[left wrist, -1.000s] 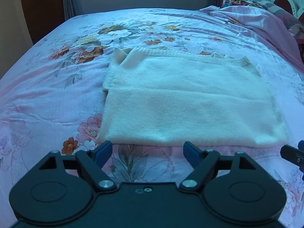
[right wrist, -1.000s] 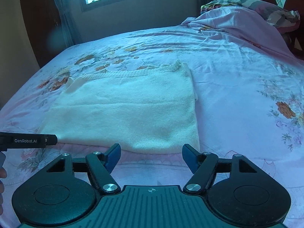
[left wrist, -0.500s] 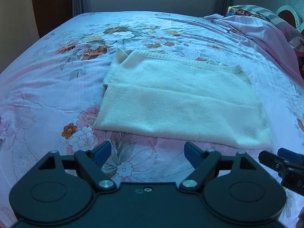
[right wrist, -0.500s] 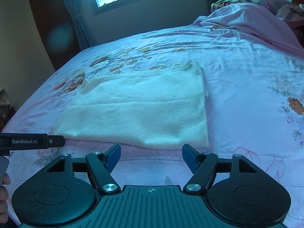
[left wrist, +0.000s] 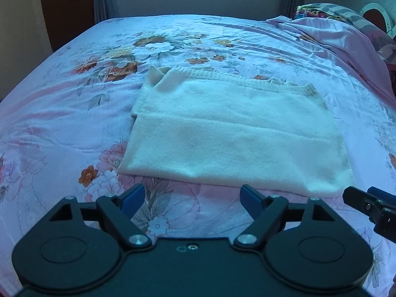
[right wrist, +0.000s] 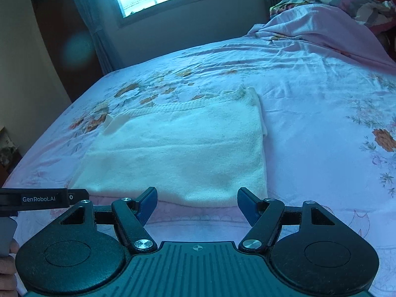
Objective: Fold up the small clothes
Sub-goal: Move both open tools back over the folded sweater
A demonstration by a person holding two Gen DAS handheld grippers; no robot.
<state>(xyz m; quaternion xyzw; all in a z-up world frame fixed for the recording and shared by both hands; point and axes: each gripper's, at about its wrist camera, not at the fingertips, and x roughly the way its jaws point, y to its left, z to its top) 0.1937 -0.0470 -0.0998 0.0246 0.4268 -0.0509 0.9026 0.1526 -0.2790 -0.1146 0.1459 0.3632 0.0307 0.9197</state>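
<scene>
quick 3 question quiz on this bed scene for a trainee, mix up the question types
1. True or false: the left claw is clamped on the cream sweater.
2. Which edge of the sweater is ribbed? A near edge, B far edge, C neither.
3. Fill in: the sweater lies on a floral ___.

Key: 1 false, both the left and the right claw stand open, short of the sweater's near edge, holding nothing. 2 B. 3 bedsheet.
</scene>
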